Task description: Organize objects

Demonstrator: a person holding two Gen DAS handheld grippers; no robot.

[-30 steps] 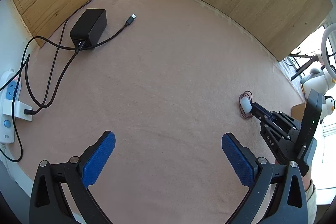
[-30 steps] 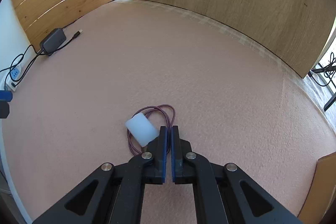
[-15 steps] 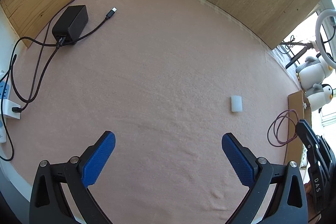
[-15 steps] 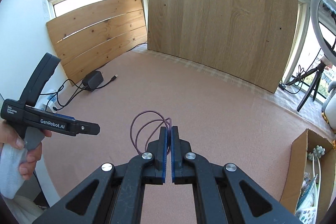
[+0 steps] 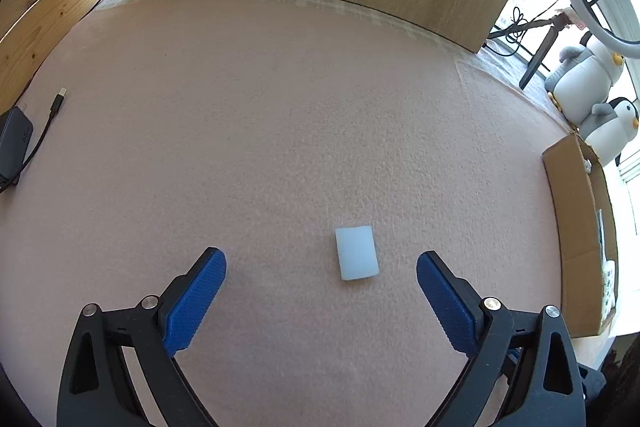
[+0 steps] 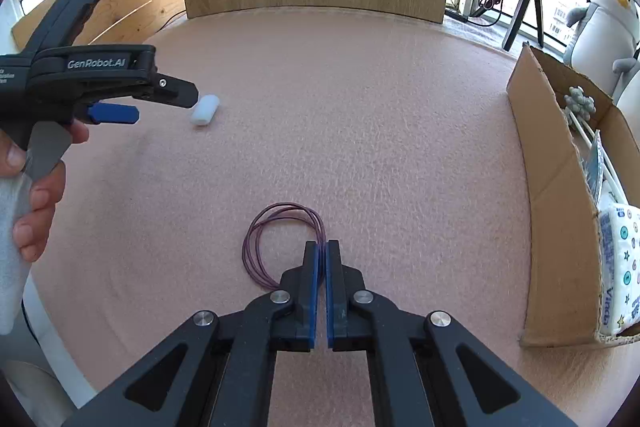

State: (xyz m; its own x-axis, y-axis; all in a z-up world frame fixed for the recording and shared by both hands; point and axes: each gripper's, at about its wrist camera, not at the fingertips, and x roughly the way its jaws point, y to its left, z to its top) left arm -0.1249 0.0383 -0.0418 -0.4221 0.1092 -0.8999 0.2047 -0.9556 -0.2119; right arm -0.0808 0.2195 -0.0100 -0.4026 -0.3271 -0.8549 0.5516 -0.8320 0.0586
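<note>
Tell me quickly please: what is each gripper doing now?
Left gripper: open, just closing slightly, empty; white block lies between its fingers, untouched.
Right gripper: shut on the purple cord loop.

Fuzzy pink felt mat (image 5: 280, 131) (matt), cardboard box (image 6: 548, 195).

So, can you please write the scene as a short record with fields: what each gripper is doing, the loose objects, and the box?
left gripper: open, jaws have just been closing a little, nothing pressed between them; the white block lies ahead, between the fingers
right gripper: shut on purple cord
purple cord: coiled loop, pinched at one side
white block: lying flat on the pink cloth, untouched
cardboard box: open, at the right edge, already holding some items
pink cloth: covers the work surface
black charger: far left, cable attached
</note>
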